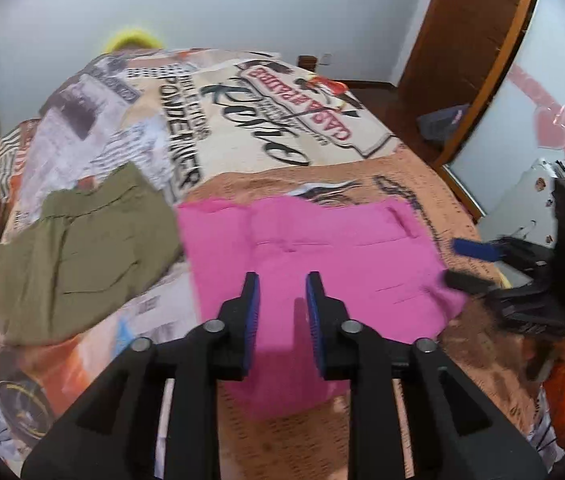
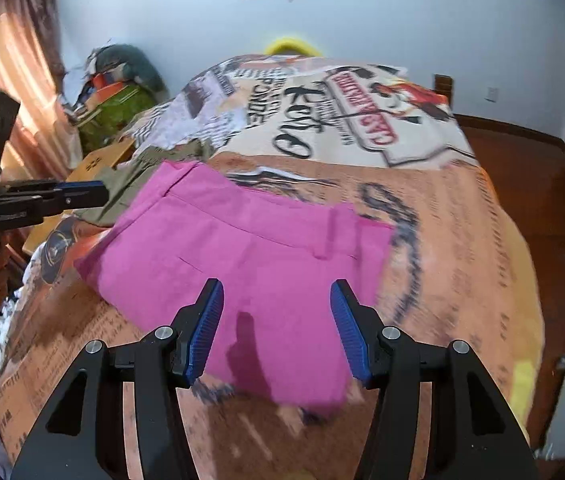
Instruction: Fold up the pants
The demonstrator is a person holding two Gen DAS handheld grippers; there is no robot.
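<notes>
The pink pants (image 1: 314, 248) lie folded in a flat block on the printed bedspread (image 1: 242, 128); they also show in the right wrist view (image 2: 242, 248). My left gripper (image 1: 282, 280) hovers over their near edge, fingers apart and empty. My right gripper (image 2: 276, 292) hovers over the pants too, fingers wide apart and empty. The right gripper shows in the left wrist view (image 1: 462, 264) at the pants' right corner. The left gripper shows in the right wrist view (image 2: 94, 194) at the pants' far left corner.
Olive green pants (image 1: 78, 248) lie folded left of the pink ones, also seen in the right wrist view (image 2: 142, 176). A cardboard box (image 2: 94, 164) sits at the bed's left edge. A pile of clutter (image 2: 118, 92) stands by the curtain. A wooden door frame (image 1: 478, 60) is at right.
</notes>
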